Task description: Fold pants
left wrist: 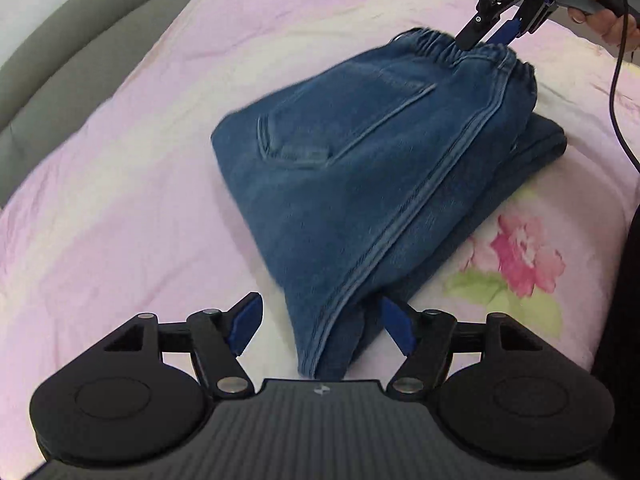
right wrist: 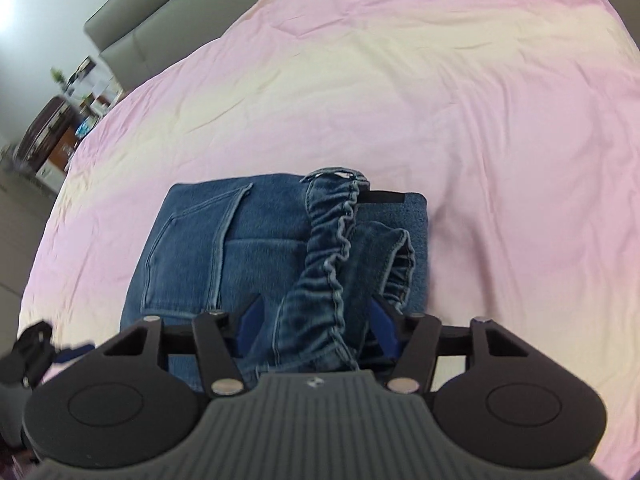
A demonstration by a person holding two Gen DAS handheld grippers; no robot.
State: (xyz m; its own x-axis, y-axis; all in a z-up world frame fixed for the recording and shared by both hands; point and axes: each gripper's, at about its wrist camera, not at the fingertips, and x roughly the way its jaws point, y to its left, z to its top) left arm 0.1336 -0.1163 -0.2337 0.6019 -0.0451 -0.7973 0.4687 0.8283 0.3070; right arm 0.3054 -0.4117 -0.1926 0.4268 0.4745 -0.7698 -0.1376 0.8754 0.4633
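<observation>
Blue denim pants (left wrist: 360, 184) lie folded in a thick bundle on the pink bedspread (left wrist: 120, 200). My left gripper (left wrist: 320, 324) is open, its blue pads on either side of the bundle's near corner, which reaches between the jaws. My right gripper (left wrist: 494, 34) is at the far elastic waistband (left wrist: 460, 46). In the right wrist view the right gripper (right wrist: 316, 320) is open, with the gathered waistband (right wrist: 328, 248) lying between its fingers. The back pocket (right wrist: 192, 248) faces up. The left gripper (right wrist: 36, 344) shows at the lower left edge.
The bedspread (right wrist: 440, 100) has a pink flower print (left wrist: 524, 256) by the bundle. A grey headboard (left wrist: 48, 56) curves along the far left. A shelf with clutter (right wrist: 68, 112) stands beyond the bed. A black cable (left wrist: 616, 92) hangs from the right gripper.
</observation>
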